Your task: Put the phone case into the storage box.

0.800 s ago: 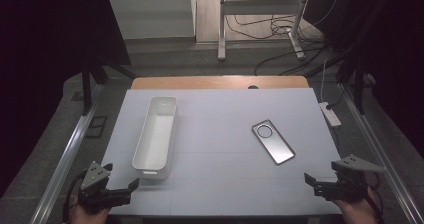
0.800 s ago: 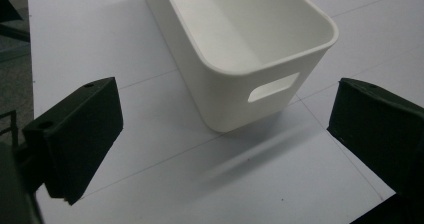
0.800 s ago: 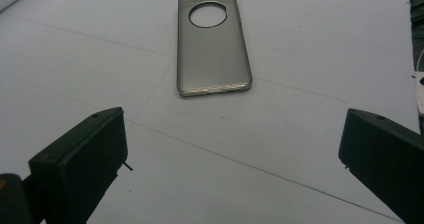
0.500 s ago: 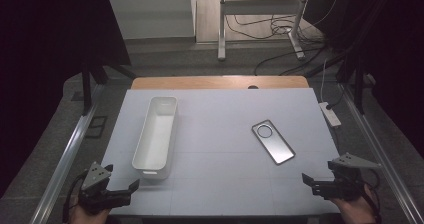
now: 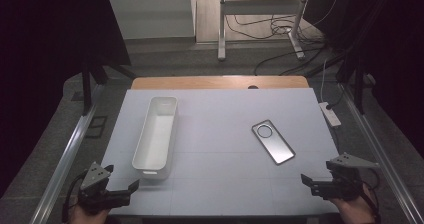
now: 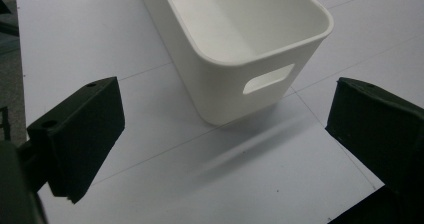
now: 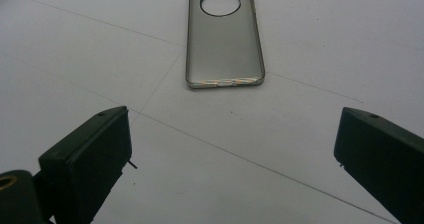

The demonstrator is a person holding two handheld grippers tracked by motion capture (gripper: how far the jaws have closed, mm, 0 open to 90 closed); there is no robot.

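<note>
White bin: left of table centre, empty.
Phone case: flat, right, untouched.
My grippers: left gripper, right gripper, jaws wide, nothing held.
Change: right gripper eased slightly nearer; I judge reach not begun.

Two black grippers with grey three-cornered plates, blocky black jaws, trailing cables
</note>
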